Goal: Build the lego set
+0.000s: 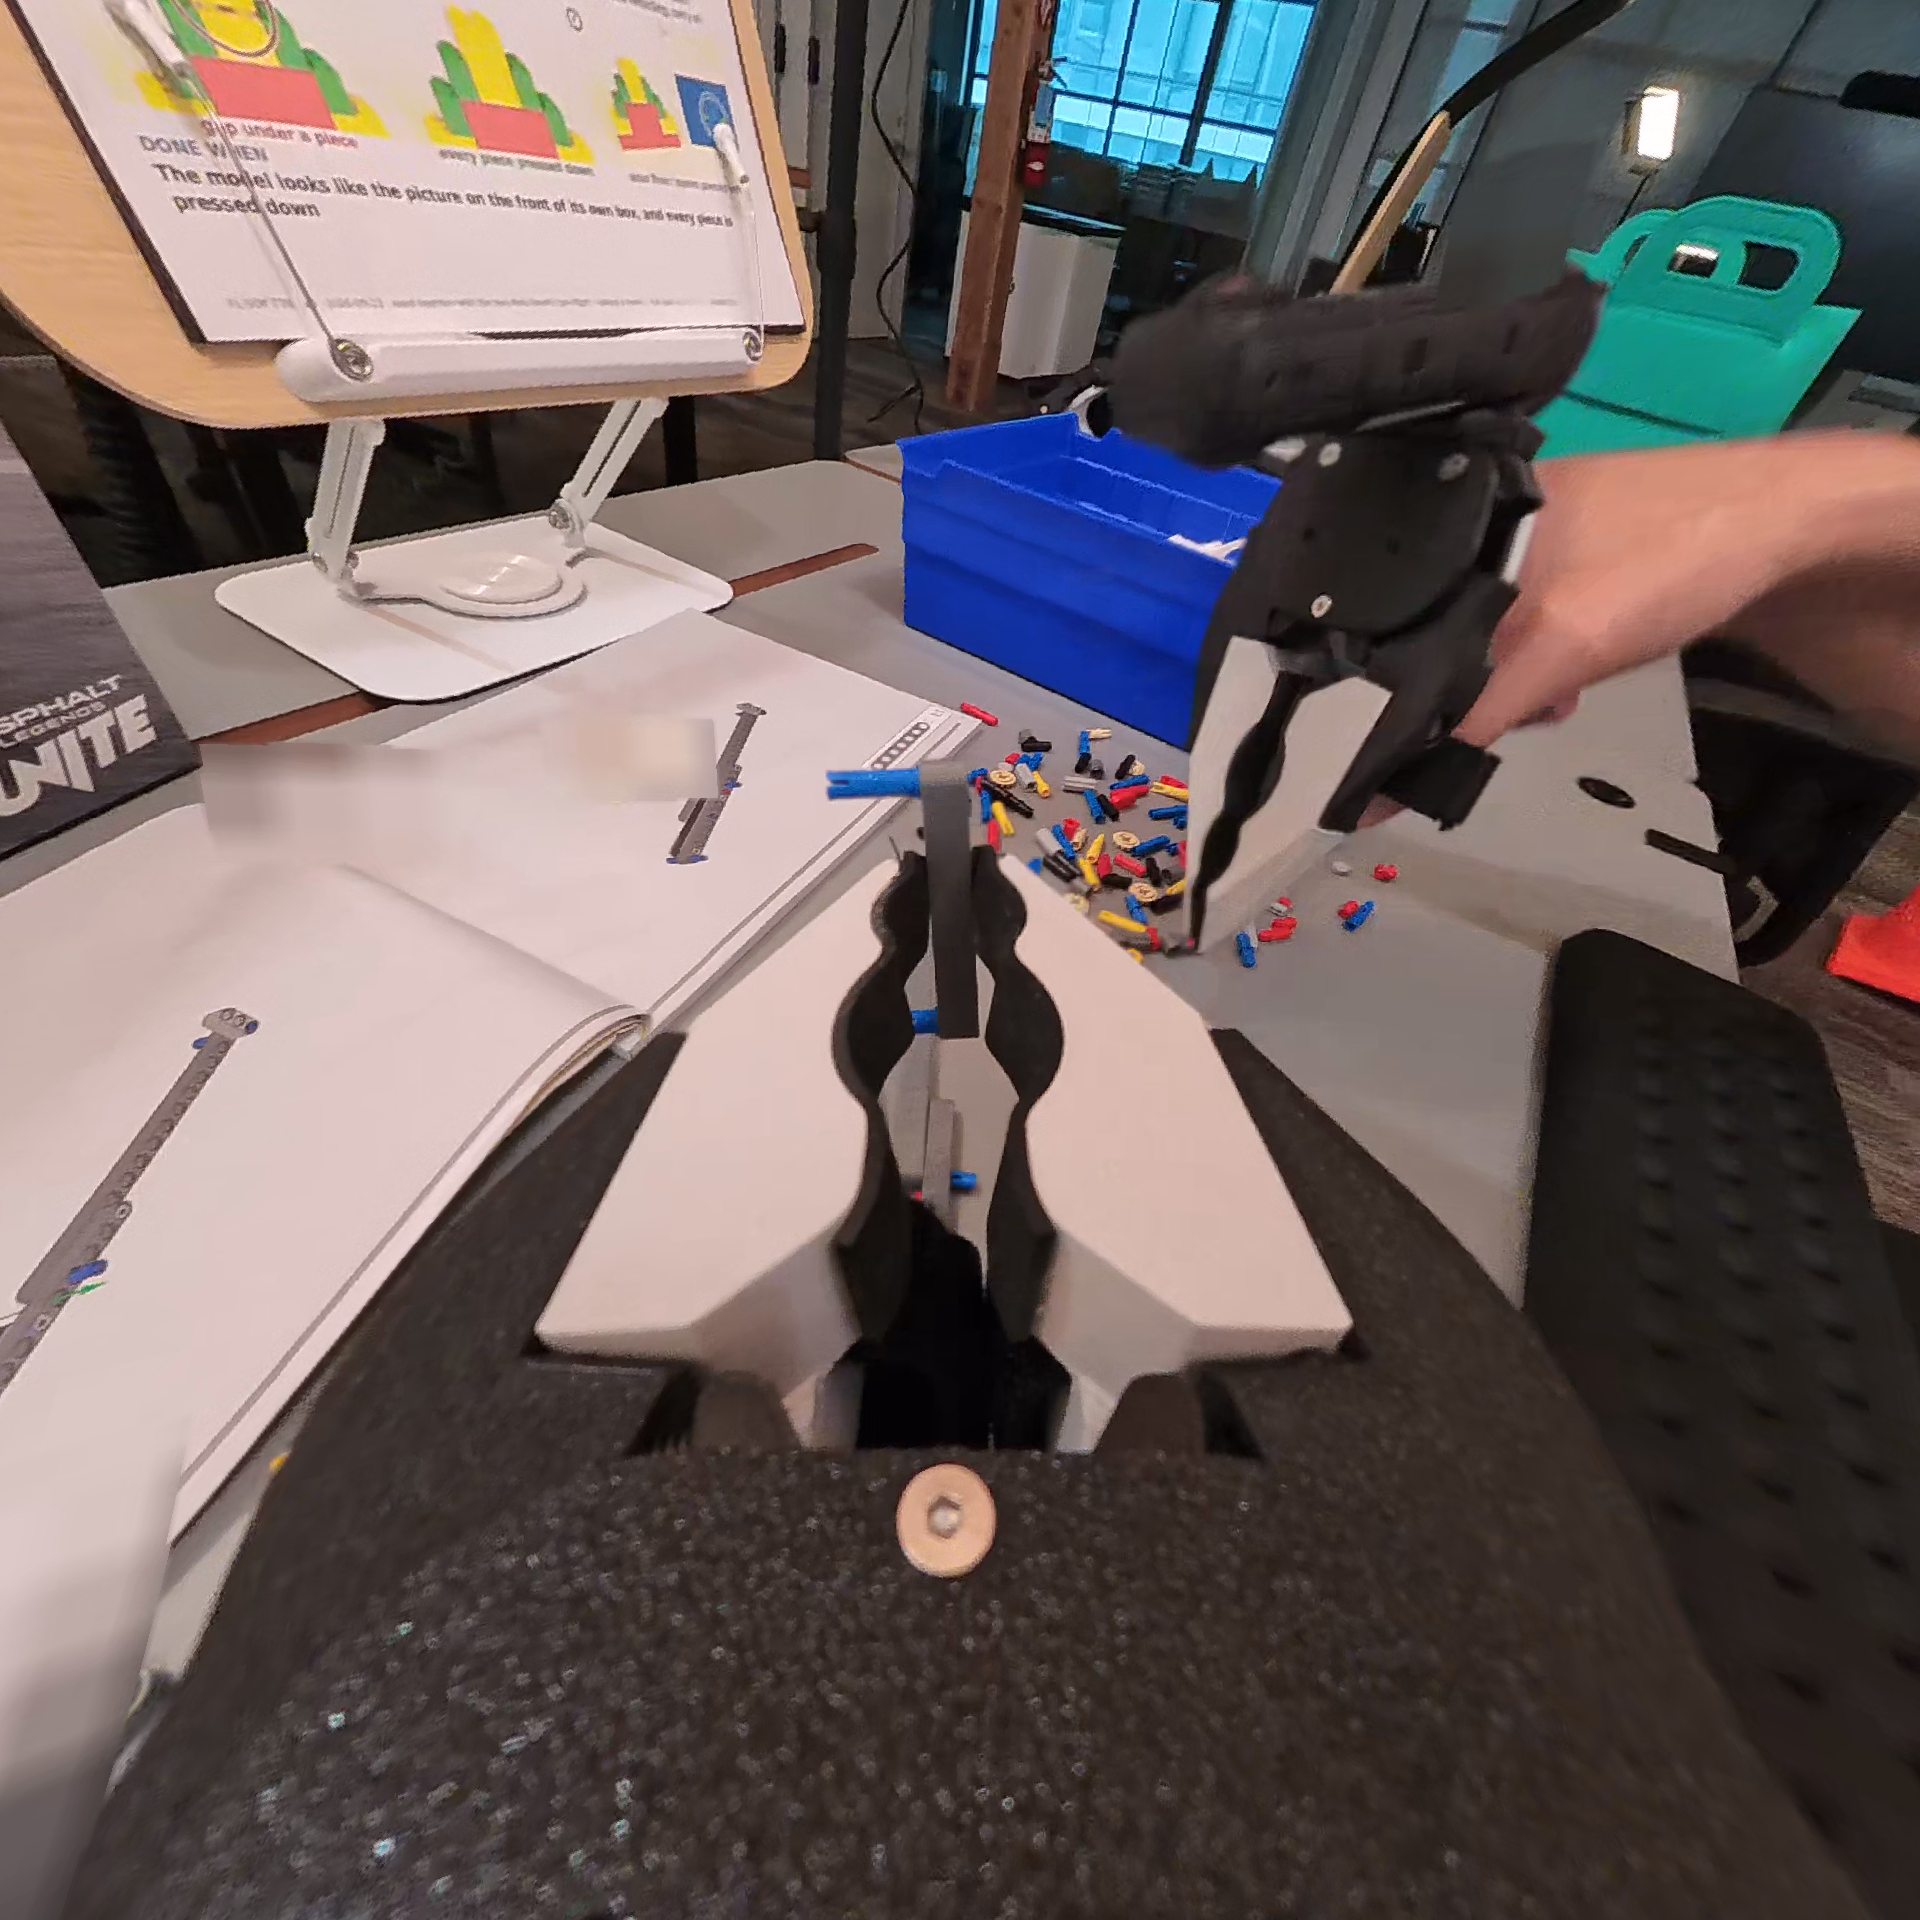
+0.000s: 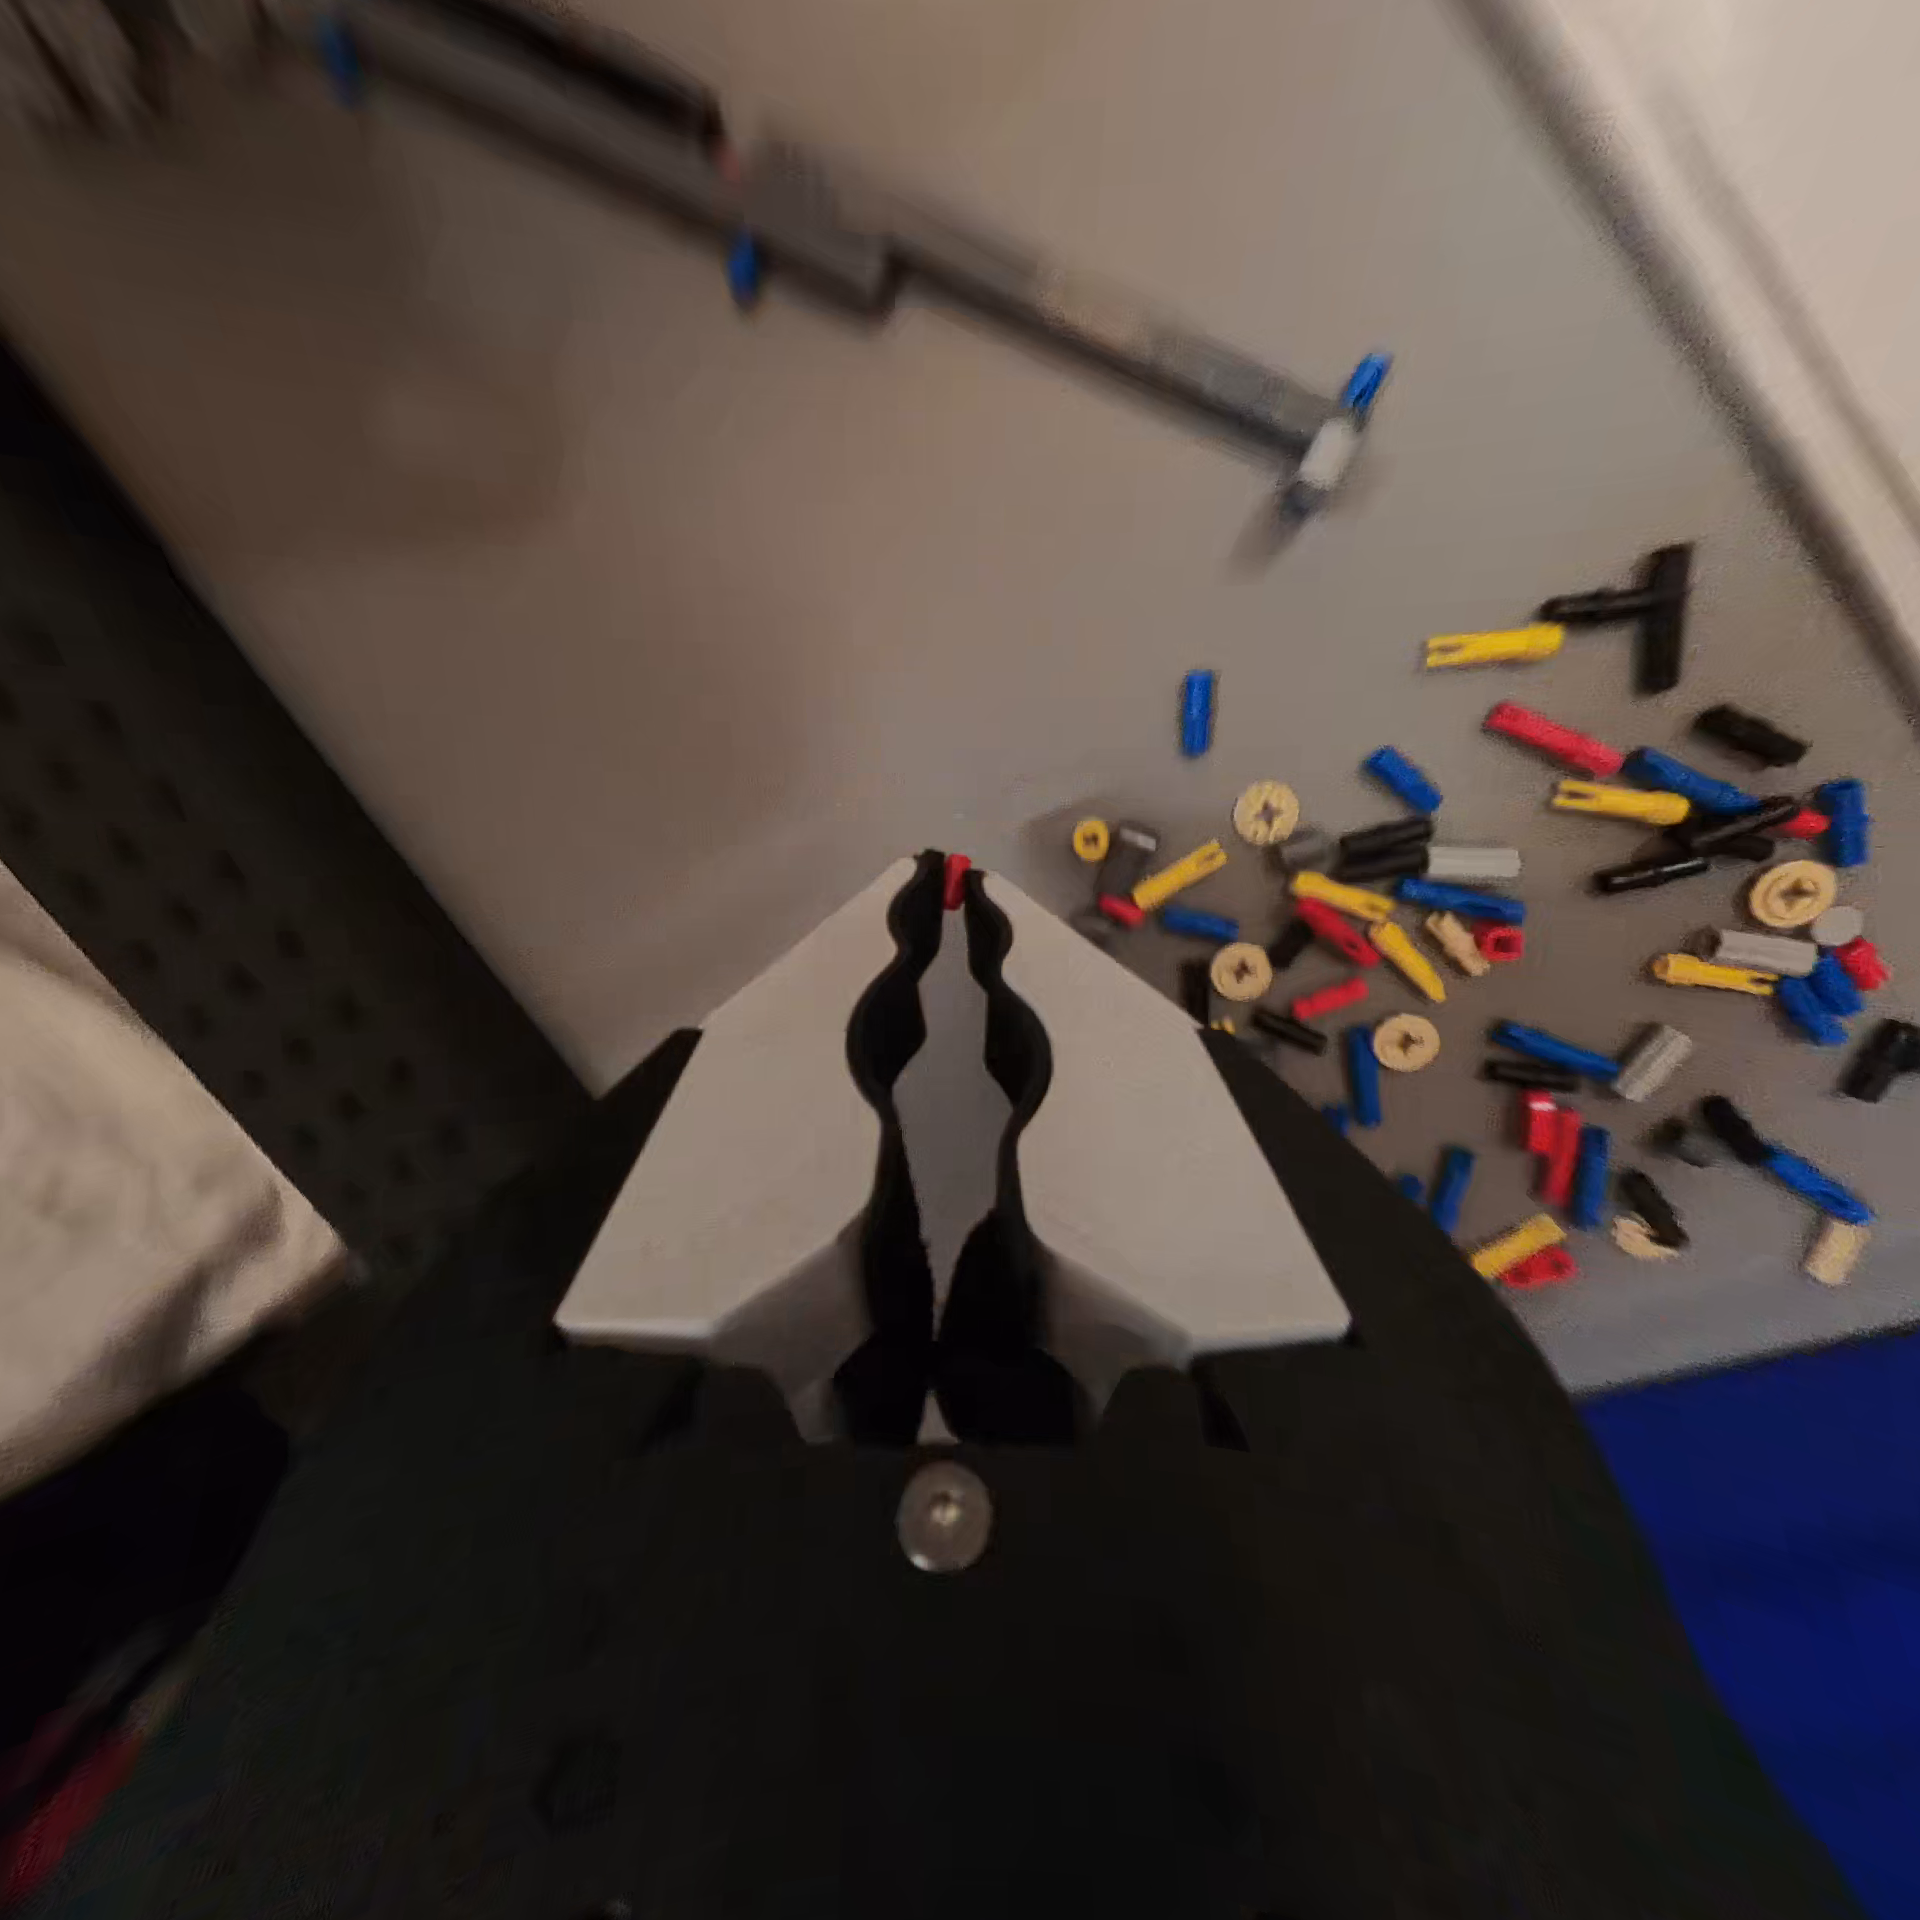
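My left gripper (image 1: 948, 883) is shut on a long grey beam (image 1: 951, 935) that stands upright between its fingers, with a blue pin (image 1: 871, 782) sticking out at its top and more blue pins lower down. The beam also shows blurred in the right wrist view (image 2: 935, 281). My right gripper (image 2: 948, 878) is shut on a small red pin (image 2: 954, 881) at its fingertips, just above the grey table. In the left wrist view it (image 1: 1190, 940) points down at the near edge of a pile of small pins (image 1: 1101, 831), also in the right wrist view (image 2: 1507, 956).
An open instruction book (image 1: 416, 987) lies left of the pile. A blue bin (image 1: 1049, 582) stands behind the pile. A stand with a printed sheet (image 1: 416, 187) is at the back left. A black perforated mat (image 1: 1714, 1299) lies on the right. Spacing between my two grippers at the tips: around 15 cm.
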`<state>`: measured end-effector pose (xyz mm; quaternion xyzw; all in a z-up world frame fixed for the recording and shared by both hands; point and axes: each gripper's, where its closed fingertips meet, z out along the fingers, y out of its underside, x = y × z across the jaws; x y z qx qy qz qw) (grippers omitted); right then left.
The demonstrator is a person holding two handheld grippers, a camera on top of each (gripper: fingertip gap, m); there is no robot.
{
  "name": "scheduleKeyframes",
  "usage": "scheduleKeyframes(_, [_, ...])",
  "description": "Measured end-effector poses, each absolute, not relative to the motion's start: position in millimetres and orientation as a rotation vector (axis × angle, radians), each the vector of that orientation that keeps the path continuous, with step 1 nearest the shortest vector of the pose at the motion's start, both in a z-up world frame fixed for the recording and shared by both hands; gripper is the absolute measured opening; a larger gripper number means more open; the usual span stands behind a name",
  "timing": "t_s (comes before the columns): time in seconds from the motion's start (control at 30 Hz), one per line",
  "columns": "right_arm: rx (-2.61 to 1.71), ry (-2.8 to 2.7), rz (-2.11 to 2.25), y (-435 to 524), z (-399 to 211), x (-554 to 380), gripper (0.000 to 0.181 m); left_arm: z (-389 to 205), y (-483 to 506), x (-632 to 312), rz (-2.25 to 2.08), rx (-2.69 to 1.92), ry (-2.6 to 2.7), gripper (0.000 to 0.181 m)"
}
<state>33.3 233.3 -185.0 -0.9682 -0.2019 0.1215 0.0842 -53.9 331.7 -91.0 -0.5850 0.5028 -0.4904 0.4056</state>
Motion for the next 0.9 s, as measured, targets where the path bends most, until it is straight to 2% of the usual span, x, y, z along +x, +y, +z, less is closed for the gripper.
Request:
scheduleKeyframes(0.1, [-3.169,-0.964,0.126,209.6,-193.0,55.9,0.003,-92.2,334.9,-54.4,-1.215,-1.476,1.271,0.007])
scheduleKeyframes(0.27, [-3.359,-1.216,0.081,196.2,-197.7,48.6,0.003,-85.5,341.6,-58.3,-1.174,-1.453,1.249,0.006])
scheduleKeyframes(0.57, [-3.434,-1.313,-0.041,193.7,-208.5,52.2,0.003,-77.3,342.0,-61.2,-1.145,-1.414,1.243,0.006])
scheduleKeyframes(0.9, [-3.419,-1.362,0.043,193.4,-213.0,47.7,0.003,-78.6,334.6,-59.5,-1.112,-1.38,1.284,0.006])
